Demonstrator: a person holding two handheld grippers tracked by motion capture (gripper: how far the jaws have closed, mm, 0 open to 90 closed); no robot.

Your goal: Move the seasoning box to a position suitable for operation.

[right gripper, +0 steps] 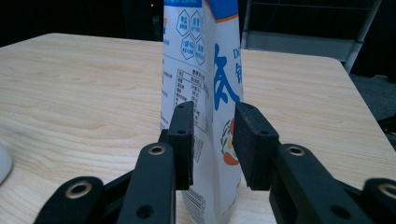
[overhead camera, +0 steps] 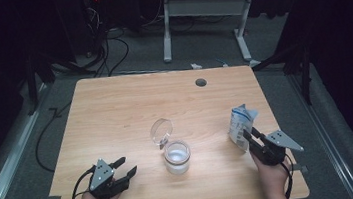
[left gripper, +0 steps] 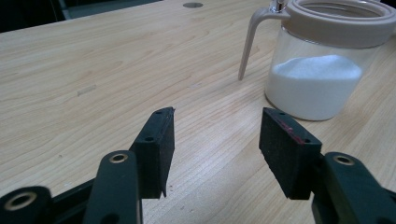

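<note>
My high view looking forward and down over the whole table (overhead camera: 115, 111), my left gripper view low and close facing the jar (left gripper: 322, 70), shared with the high view (overhead camera: 177, 156), my right gripper view close against the pouch (right gripper: 205, 84).

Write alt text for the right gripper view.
A white and blue printed pouch stands upright on a light wooden table, between the two black jaws of the right gripper, which sit close on either side of it. Whether the pads press on it cannot be told. Behind lies a dark room.
</note>
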